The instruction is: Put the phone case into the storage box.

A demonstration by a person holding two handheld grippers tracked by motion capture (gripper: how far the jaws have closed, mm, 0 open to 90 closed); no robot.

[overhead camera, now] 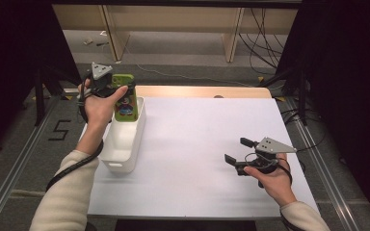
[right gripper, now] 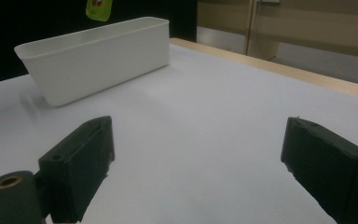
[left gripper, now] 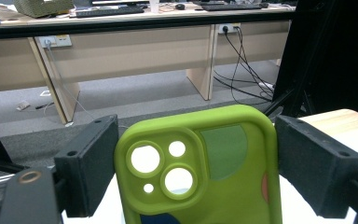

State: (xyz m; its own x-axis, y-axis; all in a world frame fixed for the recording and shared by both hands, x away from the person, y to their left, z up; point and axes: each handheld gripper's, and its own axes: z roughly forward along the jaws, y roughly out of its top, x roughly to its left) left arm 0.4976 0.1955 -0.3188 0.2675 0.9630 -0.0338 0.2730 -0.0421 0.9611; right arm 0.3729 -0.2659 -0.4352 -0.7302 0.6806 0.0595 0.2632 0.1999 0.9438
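Left gripper [overhead camera: 117, 88] pinches green phone case [left gripper: 200, 168] by its 2 side edges, upright above far end of white bin [overhead camera: 125, 144], apparently for dropping in. Right gripper [right gripper: 196, 172] spread, idle over counter [overhead camera: 197, 144], well right of bin.

The bin [overhead camera: 125, 142] stands on the table [overhead camera: 197, 154] along its left edge, its long side running front to back. Above the bin's far end the left gripper [overhead camera: 125, 94] holds the phone case [overhead camera: 125, 103] upright (the lower end dips inside the rim). The right gripper [overhead camera: 238, 153] sits well apart, over the table's near right part.
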